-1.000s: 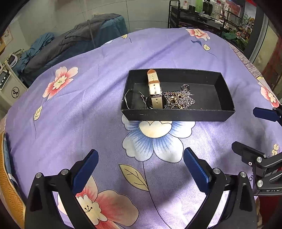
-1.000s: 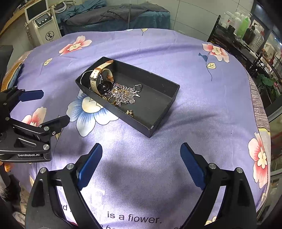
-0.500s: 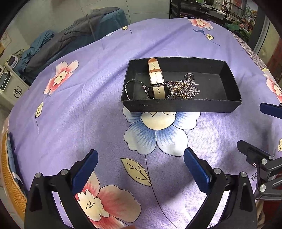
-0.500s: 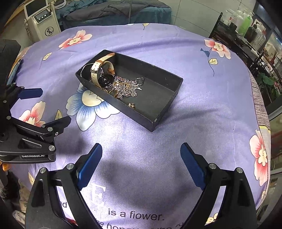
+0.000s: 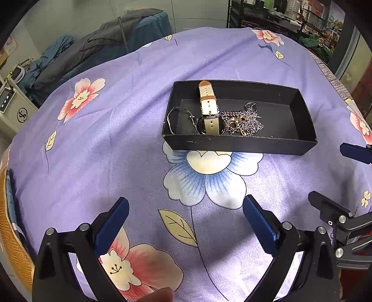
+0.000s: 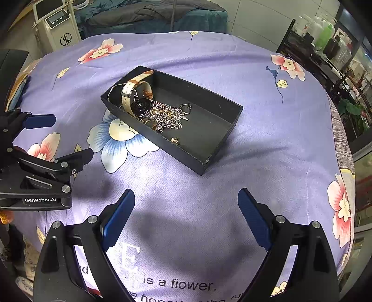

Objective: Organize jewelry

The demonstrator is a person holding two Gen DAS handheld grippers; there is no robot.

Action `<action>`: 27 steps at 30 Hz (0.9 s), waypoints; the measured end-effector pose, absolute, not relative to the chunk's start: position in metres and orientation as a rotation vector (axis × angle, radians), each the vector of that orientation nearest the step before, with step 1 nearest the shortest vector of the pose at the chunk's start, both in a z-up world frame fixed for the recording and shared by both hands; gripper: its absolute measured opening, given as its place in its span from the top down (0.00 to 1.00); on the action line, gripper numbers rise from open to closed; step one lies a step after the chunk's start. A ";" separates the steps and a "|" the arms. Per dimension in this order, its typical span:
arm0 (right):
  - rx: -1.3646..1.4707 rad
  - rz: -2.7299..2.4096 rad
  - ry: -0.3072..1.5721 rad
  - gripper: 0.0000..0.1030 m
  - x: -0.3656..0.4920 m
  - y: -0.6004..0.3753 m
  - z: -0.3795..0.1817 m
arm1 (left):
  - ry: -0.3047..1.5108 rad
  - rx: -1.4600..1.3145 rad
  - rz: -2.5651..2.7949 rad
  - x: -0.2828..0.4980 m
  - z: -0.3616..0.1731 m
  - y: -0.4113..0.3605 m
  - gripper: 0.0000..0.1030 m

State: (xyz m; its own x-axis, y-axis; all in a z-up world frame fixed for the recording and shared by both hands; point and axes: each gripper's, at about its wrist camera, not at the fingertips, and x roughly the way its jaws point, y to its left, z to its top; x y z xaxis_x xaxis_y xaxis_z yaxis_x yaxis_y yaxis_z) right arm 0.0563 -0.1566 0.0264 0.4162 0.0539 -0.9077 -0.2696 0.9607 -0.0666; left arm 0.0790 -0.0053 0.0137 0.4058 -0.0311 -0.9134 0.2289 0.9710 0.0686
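Note:
A black open tray (image 5: 232,145) (image 6: 227,137) rests on the purple flowered cloth. Inside its left half lie a beige-strap watch (image 5: 208,104) (image 6: 137,102), a tangle of silver and gold chains (image 5: 244,122) (image 6: 168,116) and a thin wire bangle (image 5: 173,116). A small gold piece (image 6: 174,140) lies by the near wall. My left gripper (image 5: 186,216) (image 6: 55,137) hovers open, short of the tray, holding nothing. My right gripper (image 6: 186,209) (image 5: 344,176) is open and empty too, well short of the tray's corner.
The purple cloth (image 5: 104,139) covers a rounded table that drops off on all sides. A white machine (image 6: 55,25) and a dark covered bed (image 6: 151,16) stand behind. Shelving with bottles (image 6: 325,39) lines the right. A fingertip (image 5: 158,295) shows at the bottom edge.
Both grippers have drawn back and risen slightly, so the tray sits a little farther off in each view. Both stayed open. The jewelry in the tray has not moved.

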 end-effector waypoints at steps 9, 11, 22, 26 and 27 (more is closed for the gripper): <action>-0.218 0.198 1.127 0.13 0.056 -0.157 0.026 | 1.145 0.197 -0.158 0.080 0.013 -0.005 0.06; -0.218 0.201 1.125 0.13 0.055 -0.157 0.026 | 1.144 0.201 -0.157 0.080 0.012 -0.006 0.06; -0.219 0.199 1.125 0.13 0.055 -0.157 0.026 | 1.146 0.188 -0.149 0.080 0.012 -0.003 0.06; -0.222 0.199 1.126 0.13 0.055 -0.156 0.026 | 1.146 0.187 -0.149 0.080 0.012 -0.003 0.06; -0.222 0.199 1.127 0.13 0.055 -0.157 0.026 | 1.146 0.188 -0.148 0.080 0.012 -0.003 0.06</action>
